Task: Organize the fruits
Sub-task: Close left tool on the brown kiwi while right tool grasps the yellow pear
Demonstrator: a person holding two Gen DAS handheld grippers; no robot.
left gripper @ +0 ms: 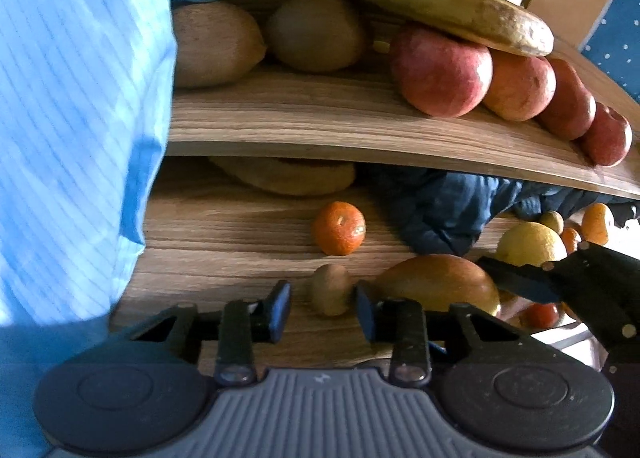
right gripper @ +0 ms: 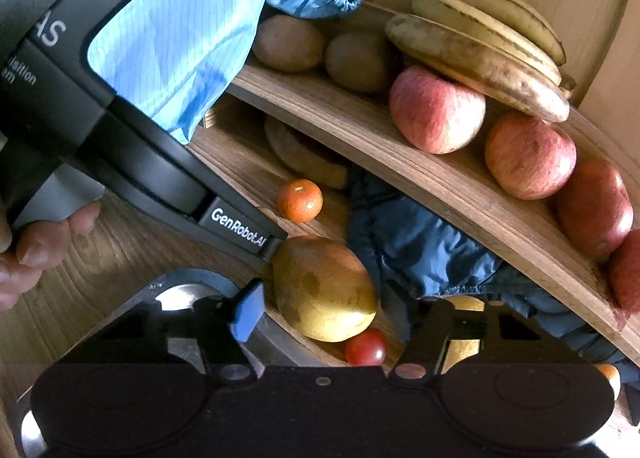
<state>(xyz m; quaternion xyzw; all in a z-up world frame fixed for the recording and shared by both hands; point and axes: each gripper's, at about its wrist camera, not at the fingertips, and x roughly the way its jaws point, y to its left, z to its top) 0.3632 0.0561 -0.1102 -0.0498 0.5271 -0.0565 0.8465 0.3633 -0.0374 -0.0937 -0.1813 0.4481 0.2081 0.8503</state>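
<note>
My left gripper [left gripper: 323,312] is open, its pads on either side of a small brown kiwi [left gripper: 330,289] lying on the lower wooden shelf [left gripper: 224,234], without touching it. My right gripper [right gripper: 326,316] is open around a yellow-red mango [right gripper: 324,288]; whether the pads touch it I cannot tell. A small tangerine [left gripper: 339,227] lies further back on the same shelf; it also shows in the right wrist view [right gripper: 300,199]. The upper shelf [left gripper: 320,117] holds two kiwis [left gripper: 316,31], several red apples [left gripper: 440,71] and bananas [left gripper: 444,1].
A dark blue cloth [left gripper: 444,205] lies on the lower shelf at the right. A lemon [left gripper: 528,244], more tangerines and a cherry tomato [right gripper: 366,346] sit near the mango. A light blue sleeve [left gripper: 72,137] fills the left side. A brown flat fruit [left gripper: 288,175] lies under the upper shelf.
</note>
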